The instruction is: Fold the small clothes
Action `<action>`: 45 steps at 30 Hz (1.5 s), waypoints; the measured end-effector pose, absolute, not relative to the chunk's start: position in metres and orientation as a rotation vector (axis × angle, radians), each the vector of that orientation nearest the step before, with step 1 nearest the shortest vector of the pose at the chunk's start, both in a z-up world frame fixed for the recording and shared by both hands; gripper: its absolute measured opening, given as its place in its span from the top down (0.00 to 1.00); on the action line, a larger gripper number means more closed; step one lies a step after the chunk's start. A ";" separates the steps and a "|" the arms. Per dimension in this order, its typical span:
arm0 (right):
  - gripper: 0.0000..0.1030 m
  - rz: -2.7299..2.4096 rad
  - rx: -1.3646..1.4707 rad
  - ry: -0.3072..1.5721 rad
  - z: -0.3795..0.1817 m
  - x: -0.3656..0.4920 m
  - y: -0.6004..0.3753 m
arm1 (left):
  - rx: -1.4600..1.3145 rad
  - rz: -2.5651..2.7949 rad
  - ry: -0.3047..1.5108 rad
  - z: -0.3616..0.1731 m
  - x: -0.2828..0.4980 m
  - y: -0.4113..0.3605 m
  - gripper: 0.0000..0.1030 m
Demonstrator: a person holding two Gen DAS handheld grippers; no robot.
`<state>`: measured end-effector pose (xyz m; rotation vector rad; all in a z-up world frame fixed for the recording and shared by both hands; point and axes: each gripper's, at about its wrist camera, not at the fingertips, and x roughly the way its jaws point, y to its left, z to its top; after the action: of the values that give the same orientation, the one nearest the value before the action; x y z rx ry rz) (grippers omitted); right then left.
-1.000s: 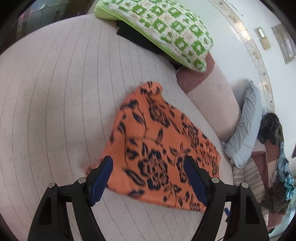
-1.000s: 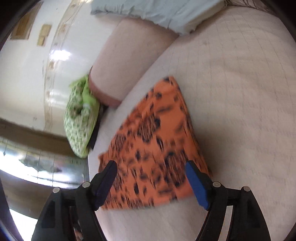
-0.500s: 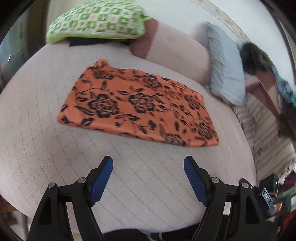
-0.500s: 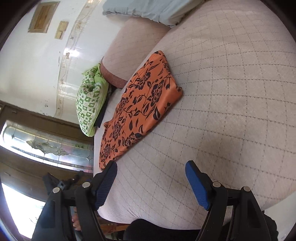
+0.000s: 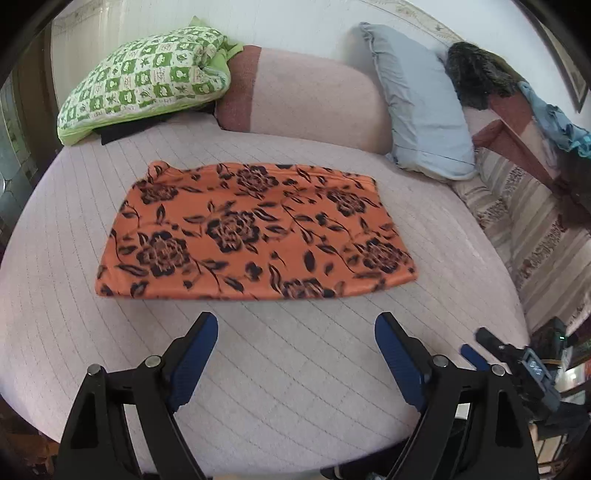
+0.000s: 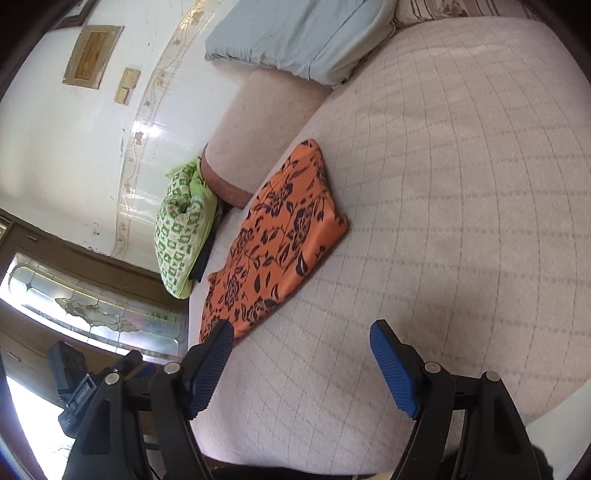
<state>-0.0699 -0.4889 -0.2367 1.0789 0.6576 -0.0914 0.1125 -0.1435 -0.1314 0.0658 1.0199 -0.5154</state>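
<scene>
1. Left wrist view. The left claw (image 5: 295, 338) was seen held above the near part of the bed (image 5: 295, 387), its blue-padded jaws spread wide and having just been opening further, with nothing between them.
2. The orange floral garment (image 5: 255, 230) was recorded lying flat on the bed's pale quilted cover, folded into a rough rectangle, beyond the fingertips and apart from them. Its left far corner was slightly rumpled.
3. A green checked pillow (image 5: 147, 85) was noted at the far left of the bed, resting on a dark folded item. A pink bolster (image 5: 306, 99) was placed beside it along the wall, and a grey-blue pillow (image 5: 417, 110) leaned to the right of the bolster.
4. Part of the right claw (image 5: 480, 354) was seen at the lower right edge, partly hidden behind the left claw's frame.
5. Right wrist view. The right claw (image 6: 301, 339) was seen with its jaws standing well apart and empty, above the near part of the bed (image 6: 461, 221).
6. The orange floral garment (image 6: 277, 240) was recorded to the left of the middle of the view, lying flat; its nearest corner appeared just behind the tip of the left finger (image 6: 212, 365), and contact could not be told.
7. The green checked pillow (image 6: 183, 229), the pink bolster (image 6: 258, 133) and the grey-blue pillow (image 6: 295, 33) were noted along the wall beyond the garment.
</scene>
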 end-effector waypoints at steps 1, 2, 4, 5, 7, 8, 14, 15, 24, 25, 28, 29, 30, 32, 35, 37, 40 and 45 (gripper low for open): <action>0.24 -0.098 1.070 0.653 -0.235 -0.064 -0.493 | 0.067 -0.490 1.004 -0.133 0.122 -0.144 0.15; 0.25 -0.110 1.057 0.643 -0.231 -0.048 -0.502 | 0.058 -0.454 0.980 -0.133 0.135 -0.142 0.15; 0.30 -0.119 1.046 0.628 -0.228 -0.036 -0.506 | 0.023 -0.414 0.950 -0.137 0.154 -0.137 0.15; 0.33 -0.130 1.034 0.619 -0.225 -0.025 -0.509 | -0.015 -0.389 0.934 -0.140 0.168 -0.133 0.15; 0.36 -0.146 1.016 0.597 -0.220 0.002 -0.514 | -0.049 -0.343 0.919 -0.147 0.187 -0.126 0.15; 0.38 -0.142 1.017 0.585 -0.218 0.016 -0.514 | -0.047 -0.311 0.908 -0.153 0.200 -0.123 0.15; 0.42 -0.127 1.015 0.569 -0.227 0.100 -0.509 | -0.036 -0.270 0.944 -0.183 0.259 -0.125 0.15; 0.43 -0.124 1.011 0.588 -0.232 0.116 -0.508 | -0.035 -0.269 0.954 -0.189 0.268 -0.126 0.15; 0.44 -0.055 0.961 0.766 -0.282 0.221 -0.478 | -0.016 -0.141 1.139 -0.271 0.321 -0.104 0.15; 0.44 -0.073 0.957 0.806 -0.293 0.230 -0.476 | -0.048 -0.164 1.147 -0.275 0.324 -0.097 0.15; 0.43 -0.103 0.871 0.861 -0.300 0.243 -0.462 | -0.073 -0.150 1.100 -0.265 0.323 -0.084 0.15; 0.43 -0.104 0.846 0.877 -0.295 0.244 -0.457 | -0.061 -0.109 1.084 -0.262 0.322 -0.078 0.15; 0.43 -0.080 0.854 0.879 -0.292 0.244 -0.454 | -0.073 -0.095 1.081 -0.261 0.322 -0.071 0.15; 0.43 0.000 0.931 0.784 -0.282 0.233 -0.451 | -0.165 -0.087 1.080 -0.255 0.320 -0.048 0.15; 0.43 -0.010 0.833 0.735 -0.262 0.222 -0.441 | -0.193 0.028 1.038 -0.245 0.313 -0.015 0.15; 0.43 -0.021 0.771 0.800 -0.269 0.225 -0.434 | -0.148 0.104 1.025 -0.247 0.311 -0.003 0.15; 0.44 -0.029 0.820 0.943 -0.308 0.232 -0.432 | -0.163 0.096 1.105 -0.265 0.316 0.011 0.15; 0.44 -0.001 0.852 0.898 -0.293 0.227 -0.435 | -0.177 0.100 1.090 -0.263 0.319 0.020 0.15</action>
<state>0.2269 -0.4354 -0.2930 0.8525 0.8979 -0.0006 0.3190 0.0195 -0.2635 -0.1765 1.0898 0.0998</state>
